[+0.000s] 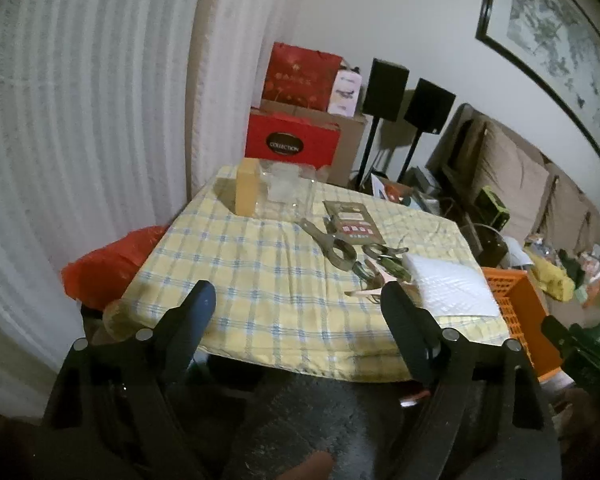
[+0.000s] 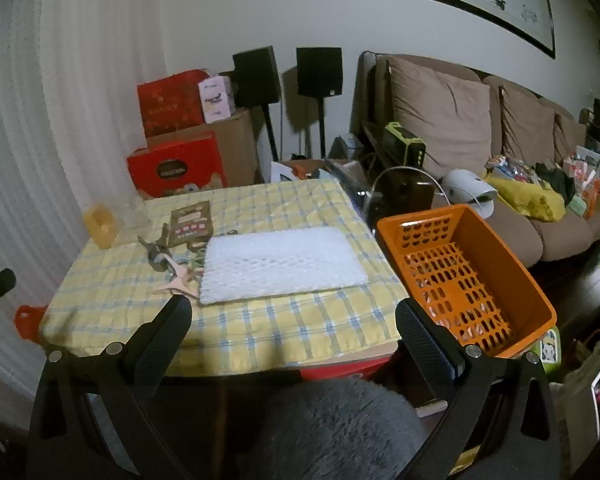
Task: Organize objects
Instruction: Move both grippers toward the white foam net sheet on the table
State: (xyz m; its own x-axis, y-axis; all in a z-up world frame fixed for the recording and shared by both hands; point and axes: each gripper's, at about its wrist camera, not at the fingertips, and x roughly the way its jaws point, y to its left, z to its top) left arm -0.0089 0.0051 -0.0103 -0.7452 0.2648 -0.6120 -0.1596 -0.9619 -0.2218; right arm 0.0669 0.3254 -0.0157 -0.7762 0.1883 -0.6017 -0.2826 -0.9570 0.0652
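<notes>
Nearest, the left gripper (image 1: 298,300) and right gripper (image 2: 294,314) hang over the near edge of the checked worktop (image 2: 260,328), jaws spread wide and empty. Beyond lie a white padded sheet (image 2: 280,264), a pink star (image 2: 178,278) and metal scissors (image 1: 332,246); farther back, a card packet (image 1: 350,222). The orange basket (image 2: 472,264) sits just beside the worktop's right edge

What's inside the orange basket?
The orange basket looks empty: only its holed floor and walls show. Pale shapes seen through the holes lie underneath it, too unclear to name. Its near inside corner is hidden by the rim.
</notes>
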